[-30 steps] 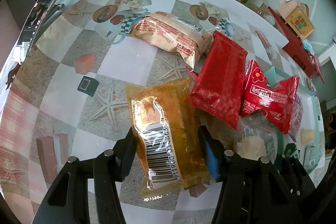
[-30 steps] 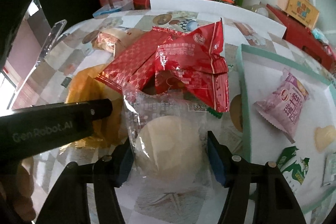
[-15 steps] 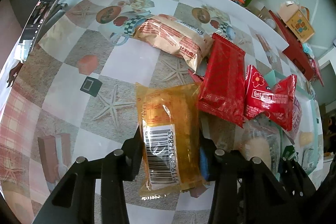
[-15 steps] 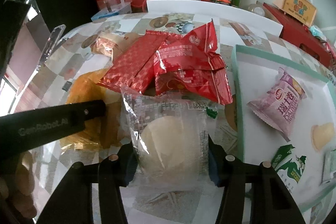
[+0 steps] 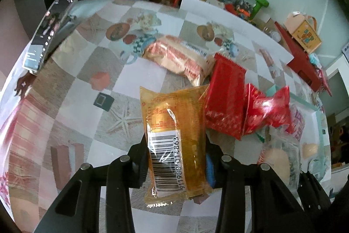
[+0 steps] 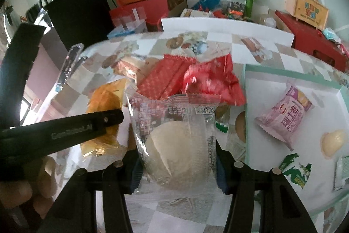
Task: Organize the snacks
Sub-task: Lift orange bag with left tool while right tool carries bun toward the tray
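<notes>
Left gripper point(image 5: 176, 158) pinches the orange packet point(image 5: 174, 137), lower centre of its frame, jaws having just closed on it. Right gripper point(image 6: 176, 165) clamps the clear bun pack point(image 6: 174, 141). Advise lifting both clear of the red packets point(image 6: 187, 80) before carrying them to the tray point(image 6: 290, 74) at right.

left gripper point(image 5: 176, 158): matte black fingers, round silver screws, blue pad on inner face
right gripper point(image 6: 177, 164): same black build, silver screws, dark blue pads
marking: grey "GenRobot.AI" lettering along black left-gripper finger, right wrist view
</notes>
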Demonstrator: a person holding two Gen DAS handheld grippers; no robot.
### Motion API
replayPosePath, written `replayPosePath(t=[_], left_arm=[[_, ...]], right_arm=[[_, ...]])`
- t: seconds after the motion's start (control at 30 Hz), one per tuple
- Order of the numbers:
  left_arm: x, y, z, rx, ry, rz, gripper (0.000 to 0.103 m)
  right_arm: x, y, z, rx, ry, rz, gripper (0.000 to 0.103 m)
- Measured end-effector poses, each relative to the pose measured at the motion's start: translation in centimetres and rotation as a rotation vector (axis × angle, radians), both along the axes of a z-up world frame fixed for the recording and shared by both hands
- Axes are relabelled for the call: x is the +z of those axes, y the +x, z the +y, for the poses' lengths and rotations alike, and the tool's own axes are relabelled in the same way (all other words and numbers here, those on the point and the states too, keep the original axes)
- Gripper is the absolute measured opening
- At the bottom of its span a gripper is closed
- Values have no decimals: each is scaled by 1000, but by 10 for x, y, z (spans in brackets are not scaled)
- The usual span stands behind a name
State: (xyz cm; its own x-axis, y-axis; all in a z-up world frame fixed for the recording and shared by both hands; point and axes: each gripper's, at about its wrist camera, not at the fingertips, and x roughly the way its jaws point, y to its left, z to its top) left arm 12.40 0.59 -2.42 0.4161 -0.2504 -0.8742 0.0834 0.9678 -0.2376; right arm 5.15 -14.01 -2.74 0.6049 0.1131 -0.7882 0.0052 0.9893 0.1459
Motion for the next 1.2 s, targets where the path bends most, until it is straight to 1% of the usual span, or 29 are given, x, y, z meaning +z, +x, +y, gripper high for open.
replayPosePath(t=[0.27, 0.47, 0.67, 0.87, 1.07, 1.2], left_arm=[[33, -8, -3, -4, -23, -98, 43], [49, -13, -16, -37, -31, -145, 43], [60, -20, -30, -73, -35, -177, 42], [63, -24, -45, -117, -43, -184, 42], [64, -29, -71, -186, -43, -187, 42], [68, -32, -95, -239, -24, -200, 42]], right_arm=[[35, -16, -7, -21, 23, -106, 57], [46, -23, -20, -55, 31, -138, 57], [50, -28, -46, -125, 42, -151, 57], [52, -36, -84, -234, 35, -151, 57], [53, -53, -146, -409, 38, -159, 56], [49, -69, -191, -544, 49, -161, 56]])
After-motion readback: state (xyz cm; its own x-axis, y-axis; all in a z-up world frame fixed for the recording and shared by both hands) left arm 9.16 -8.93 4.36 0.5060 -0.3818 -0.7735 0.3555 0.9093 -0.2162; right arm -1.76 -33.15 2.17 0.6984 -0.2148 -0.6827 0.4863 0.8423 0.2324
